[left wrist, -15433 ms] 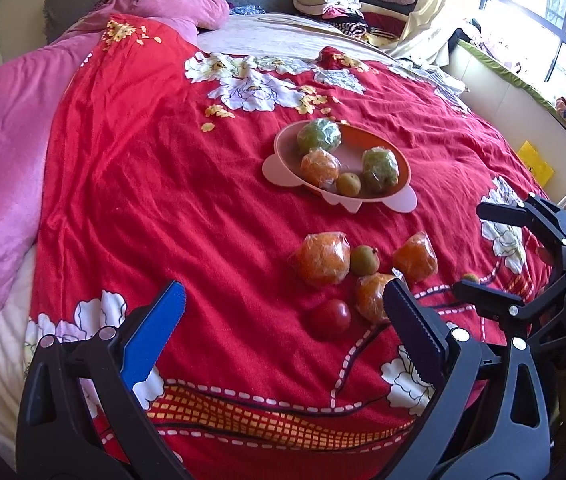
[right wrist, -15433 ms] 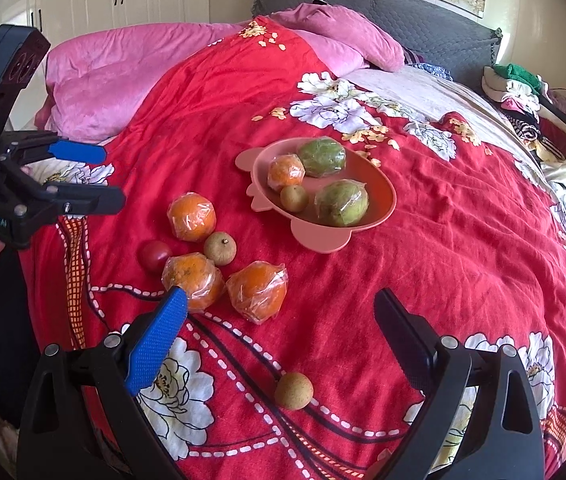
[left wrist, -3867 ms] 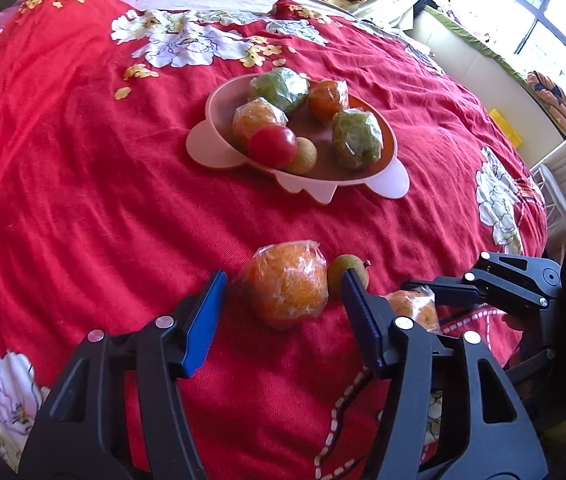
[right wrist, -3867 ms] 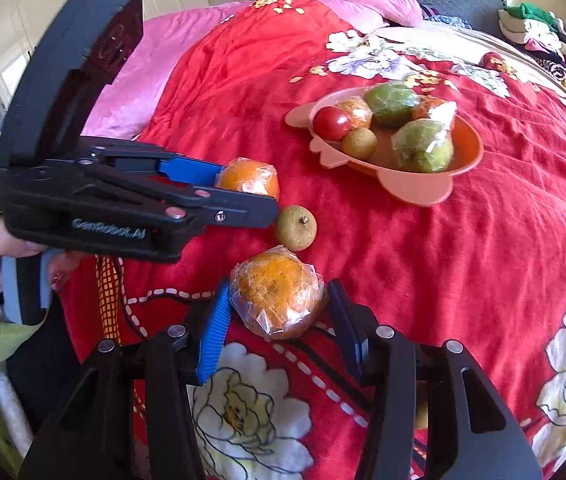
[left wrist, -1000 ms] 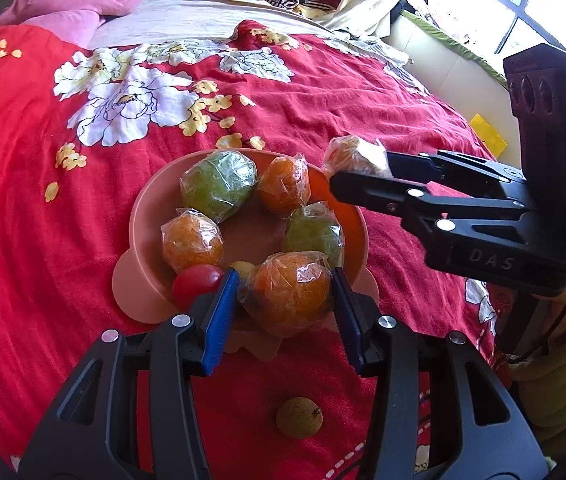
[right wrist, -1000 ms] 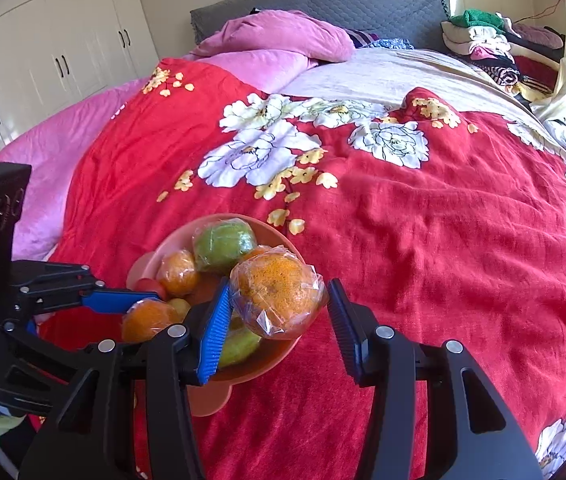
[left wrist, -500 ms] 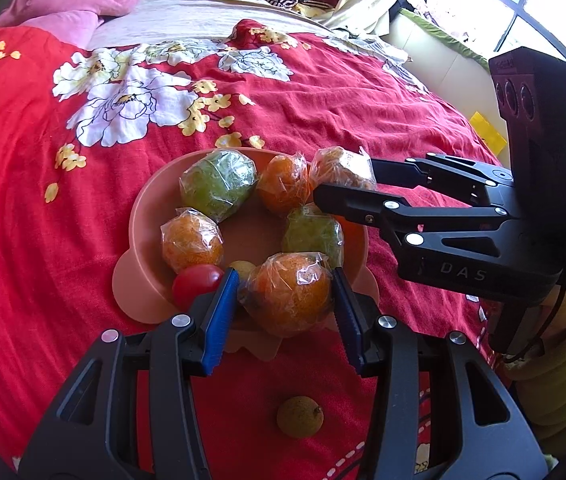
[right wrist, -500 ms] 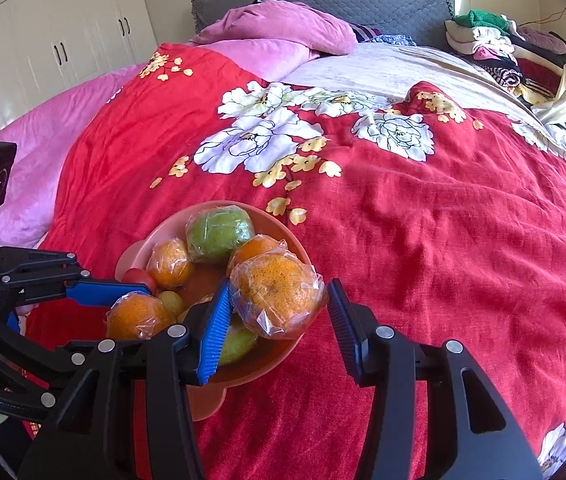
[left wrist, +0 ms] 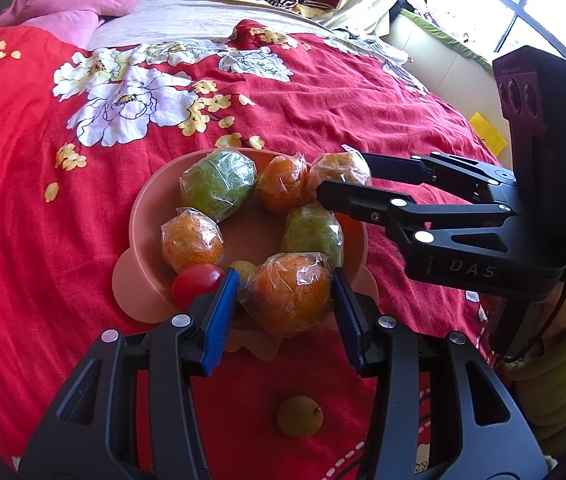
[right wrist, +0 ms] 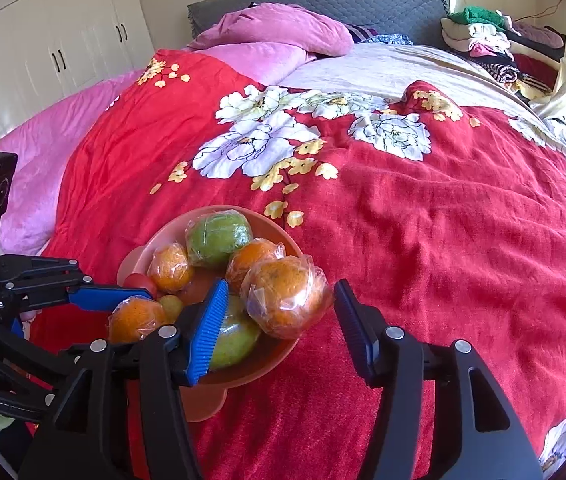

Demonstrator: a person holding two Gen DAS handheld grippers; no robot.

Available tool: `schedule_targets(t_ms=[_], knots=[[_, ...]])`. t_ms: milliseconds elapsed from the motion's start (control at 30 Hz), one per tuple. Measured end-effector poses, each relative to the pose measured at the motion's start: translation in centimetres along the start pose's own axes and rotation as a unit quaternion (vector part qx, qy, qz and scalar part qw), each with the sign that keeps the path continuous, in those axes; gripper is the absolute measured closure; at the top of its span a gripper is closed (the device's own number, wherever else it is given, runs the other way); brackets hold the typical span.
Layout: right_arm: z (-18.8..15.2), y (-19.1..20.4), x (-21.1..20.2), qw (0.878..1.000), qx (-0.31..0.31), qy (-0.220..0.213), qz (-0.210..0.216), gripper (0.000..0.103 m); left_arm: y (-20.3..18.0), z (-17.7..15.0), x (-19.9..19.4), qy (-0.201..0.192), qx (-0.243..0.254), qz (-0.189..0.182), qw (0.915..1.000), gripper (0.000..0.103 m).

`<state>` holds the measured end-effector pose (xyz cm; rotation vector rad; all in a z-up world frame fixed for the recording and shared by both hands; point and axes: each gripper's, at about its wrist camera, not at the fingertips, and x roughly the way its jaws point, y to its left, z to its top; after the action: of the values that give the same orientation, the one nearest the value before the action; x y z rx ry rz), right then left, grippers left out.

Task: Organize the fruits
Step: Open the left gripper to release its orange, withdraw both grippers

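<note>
A pink bowl (left wrist: 139, 216) on the red bedspread holds several wrapped oranges, two green wrapped fruits (left wrist: 219, 184) and a red tomato (left wrist: 195, 282). My left gripper (left wrist: 286, 276) is shut on a wrapped orange (left wrist: 289, 294) over the bowl's near rim. My right gripper (right wrist: 281, 286) hangs over the bowl's right side, and its jaws are opening. Another wrapped orange (right wrist: 283, 300) sits between its blue pads (right wrist: 211, 328), free of them and resting on the fruit at the bowl's (right wrist: 275, 236) edge. In the left wrist view the right gripper (left wrist: 343, 178) comes in from the right.
A small brown fruit (left wrist: 299, 416) lies on the bedspread just in front of the bowl. Pink pillows (right wrist: 283, 28) and a grey headboard are at the far end. Folded clothes (right wrist: 479, 36) are piled at the far right. A sleeve (left wrist: 563, 360) shows behind the right gripper.
The right gripper's pads have spread apart and let go of its wrapped orange, which has settled slightly lower onto the bowl's fruit. The left gripper and its orange have not moved.
</note>
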<state>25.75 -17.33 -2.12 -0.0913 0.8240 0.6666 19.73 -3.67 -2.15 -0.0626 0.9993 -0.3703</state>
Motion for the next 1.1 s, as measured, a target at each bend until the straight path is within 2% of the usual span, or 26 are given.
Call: schedule_targets(t_ms=[33,400,733,1100], knots=[[0.0,0.0,-0.1,1.0,0.0,-0.001,0.001,0.042,0.0,0.0,0.0,0.0,0.001,0.0,1.0,0.064],[-0.4,-0.6,-2.6,0.999,0.027,-0.025,0.0,0.03,-0.1,0.1,-0.1,-0.003,-0.001,-0.002,1.0,0.06],[-1.1,-0.9,-4.9,0.998,0.042,-0.043,-0.005,0.025,-0.2,0.1,-0.5,-0.013,-0.003,-0.001,0.9999,0.053],[-1.2,-0.6,-6.5,0.997,0.04,-0.059,-0.012,0.021,-0.2,0.4,-1.9,-0.032,-0.01,0.006,0.9994,0.04]])
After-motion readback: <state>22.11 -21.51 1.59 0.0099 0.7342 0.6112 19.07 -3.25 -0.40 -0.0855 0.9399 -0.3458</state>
